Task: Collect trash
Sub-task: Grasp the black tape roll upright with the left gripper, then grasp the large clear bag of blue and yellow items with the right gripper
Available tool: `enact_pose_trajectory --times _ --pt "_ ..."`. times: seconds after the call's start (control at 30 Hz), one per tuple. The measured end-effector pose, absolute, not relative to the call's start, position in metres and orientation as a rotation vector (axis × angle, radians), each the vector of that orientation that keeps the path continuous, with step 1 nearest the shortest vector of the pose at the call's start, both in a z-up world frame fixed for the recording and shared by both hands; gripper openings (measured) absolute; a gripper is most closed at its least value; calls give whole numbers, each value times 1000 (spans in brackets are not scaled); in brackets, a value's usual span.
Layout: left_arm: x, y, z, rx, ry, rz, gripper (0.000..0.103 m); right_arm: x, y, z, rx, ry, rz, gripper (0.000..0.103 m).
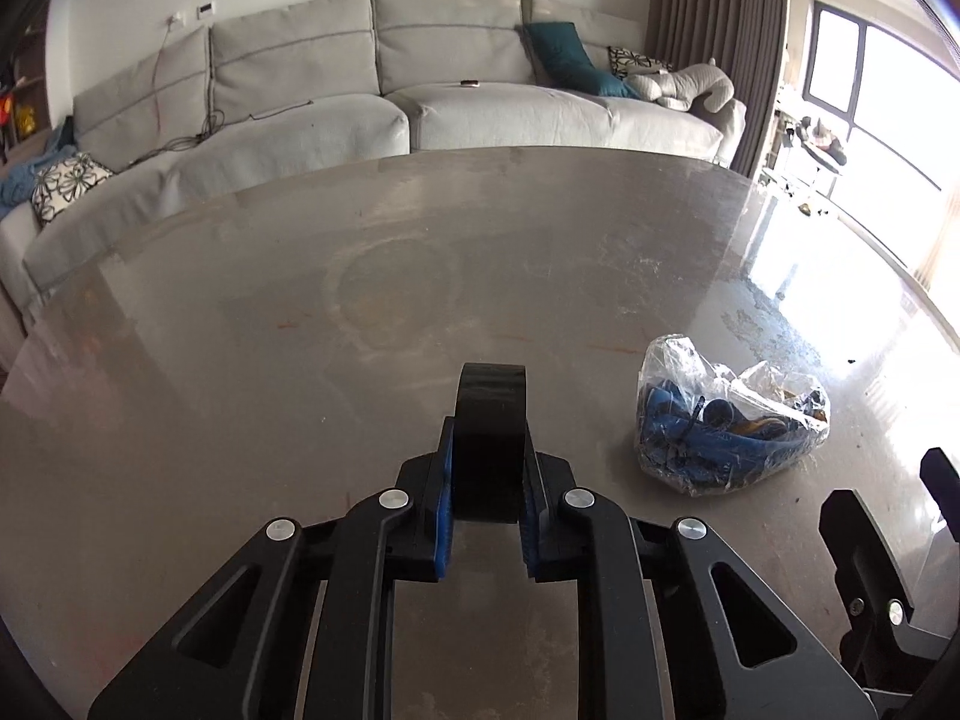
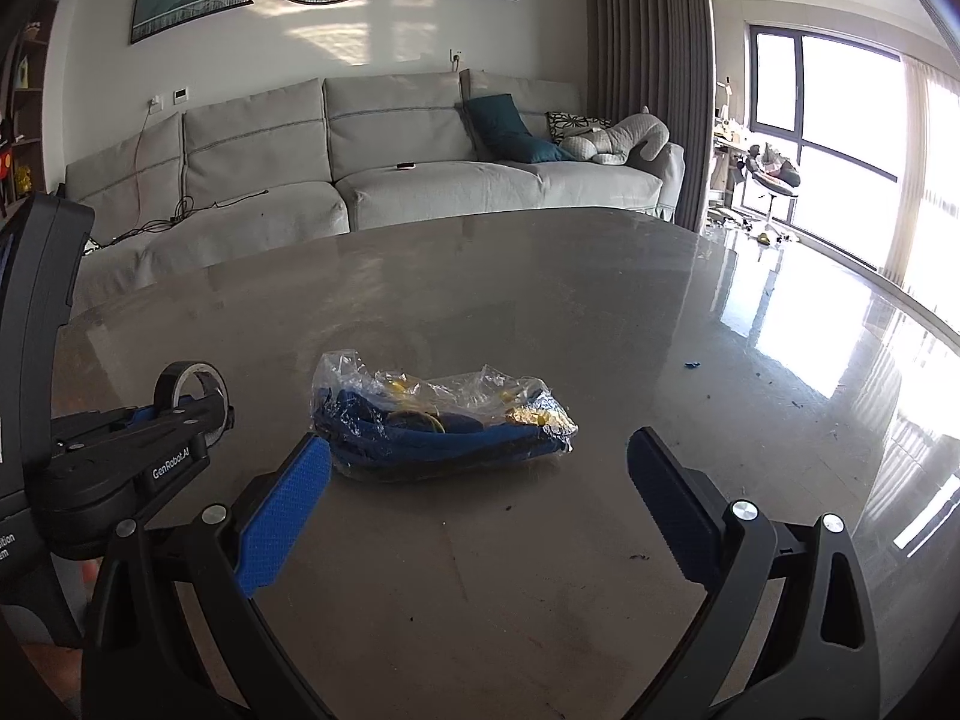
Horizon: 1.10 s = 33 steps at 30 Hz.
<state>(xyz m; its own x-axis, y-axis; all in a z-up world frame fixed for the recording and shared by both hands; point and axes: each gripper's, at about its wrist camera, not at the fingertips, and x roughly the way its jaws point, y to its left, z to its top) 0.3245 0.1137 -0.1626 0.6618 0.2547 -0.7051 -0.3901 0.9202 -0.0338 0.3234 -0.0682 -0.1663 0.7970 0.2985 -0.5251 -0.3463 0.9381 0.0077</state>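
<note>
One bag (image 2: 441,423) ahead of right claw (image 2: 479,483).

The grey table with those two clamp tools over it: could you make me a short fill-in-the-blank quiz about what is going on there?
1. The left gripper is shut on a black roll of ____.
2. The clear plastic bag holding blue items lies on the grey ____.
3. The right gripper has its blue pads ____, with nothing between them.
4. Behind the table stands a long light grey ____.

Missing words: tape; table; open; sofa
</note>
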Motion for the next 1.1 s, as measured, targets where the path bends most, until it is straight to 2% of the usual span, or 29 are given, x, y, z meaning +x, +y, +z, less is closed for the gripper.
enact_pose_trajectory --times 0.8,1.1 --pt "333 131 -146 -171 737 381 17 376 -5 -183 -175 740 407 98" --pt "332 127 -147 -163 734 368 17 381 -6 -205 -144 892 428 98"
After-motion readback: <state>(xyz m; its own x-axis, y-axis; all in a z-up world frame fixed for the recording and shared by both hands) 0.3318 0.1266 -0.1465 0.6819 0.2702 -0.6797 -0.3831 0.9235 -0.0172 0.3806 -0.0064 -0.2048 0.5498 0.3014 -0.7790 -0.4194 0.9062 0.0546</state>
